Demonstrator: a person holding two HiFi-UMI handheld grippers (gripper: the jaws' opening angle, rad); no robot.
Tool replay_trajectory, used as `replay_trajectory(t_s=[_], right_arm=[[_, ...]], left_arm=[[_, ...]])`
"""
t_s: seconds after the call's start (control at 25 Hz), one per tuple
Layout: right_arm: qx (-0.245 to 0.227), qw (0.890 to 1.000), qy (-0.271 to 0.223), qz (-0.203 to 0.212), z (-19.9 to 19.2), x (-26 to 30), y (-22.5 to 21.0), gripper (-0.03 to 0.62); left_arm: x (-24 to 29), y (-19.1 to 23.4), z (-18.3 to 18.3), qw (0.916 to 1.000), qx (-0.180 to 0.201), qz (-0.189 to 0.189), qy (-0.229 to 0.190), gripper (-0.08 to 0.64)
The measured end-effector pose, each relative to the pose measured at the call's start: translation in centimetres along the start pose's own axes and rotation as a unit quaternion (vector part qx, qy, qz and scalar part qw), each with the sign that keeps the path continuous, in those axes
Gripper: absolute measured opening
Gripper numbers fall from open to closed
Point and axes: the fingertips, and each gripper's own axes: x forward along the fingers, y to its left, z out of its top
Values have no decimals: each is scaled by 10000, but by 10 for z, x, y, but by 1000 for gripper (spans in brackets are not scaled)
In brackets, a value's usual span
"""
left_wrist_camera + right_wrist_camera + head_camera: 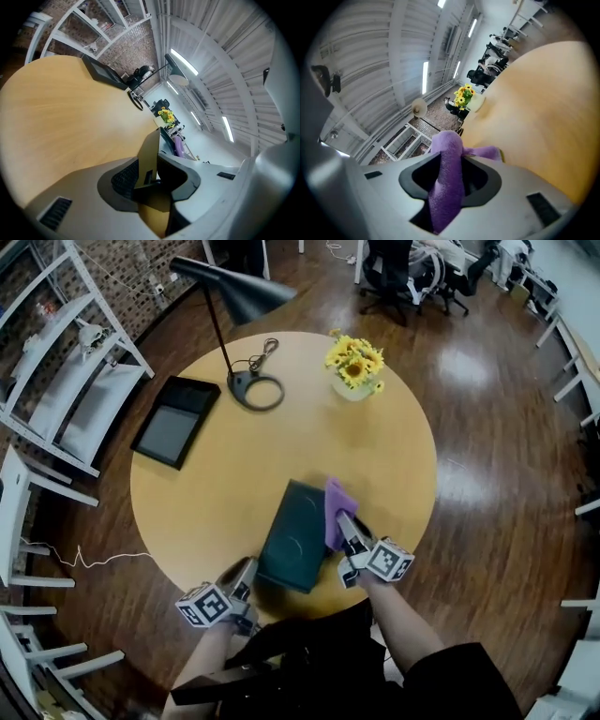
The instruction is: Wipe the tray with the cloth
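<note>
Head view looked steeply down on a round wooden table [234, 465]. A dark tray [295, 535] sat near the table's front edge, with the left gripper [246, 573] clamped on the tray's near corner. The right gripper [349, 540] pinched a purple cloth [336, 512], which lay against the tray's right edge.

The table [403, 465] is open through its middle and right side. A lamp [244, 294] (shade overhanging the rim) and flowers [354, 362] line the far edge, a dark tablet [175, 421] the left, the tray [295, 535] the near.
</note>
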Motion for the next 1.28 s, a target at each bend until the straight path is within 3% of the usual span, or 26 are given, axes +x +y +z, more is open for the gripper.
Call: replay_trajectory(t_s=[0.16, 0.4, 0.64, 1.0, 1.28], right_arm=[[-413, 9982, 198, -378, -23, -8, 20, 127], [-1088, 9885, 739, -743, -64, -28, 29, 127], [-1815, 9706, 1432, -664, -89, -49, 50, 123], [-1259, 9722, 1969, -148, -127, -75, 61, 121], [-955, 9615, 2567, 223, -135, -81, 67, 115]], left_arm=[[-3, 2, 1, 9993, 229, -135, 257, 103], [-1, 0, 9, 9995, 202, -171, 178, 103], [-1, 2, 1, 9992, 192, -260, 229, 103], [-3, -3, 0, 9996, 220, -156, -8, 103], [-8, 1, -4, 9998, 92, -25, -163, 101]])
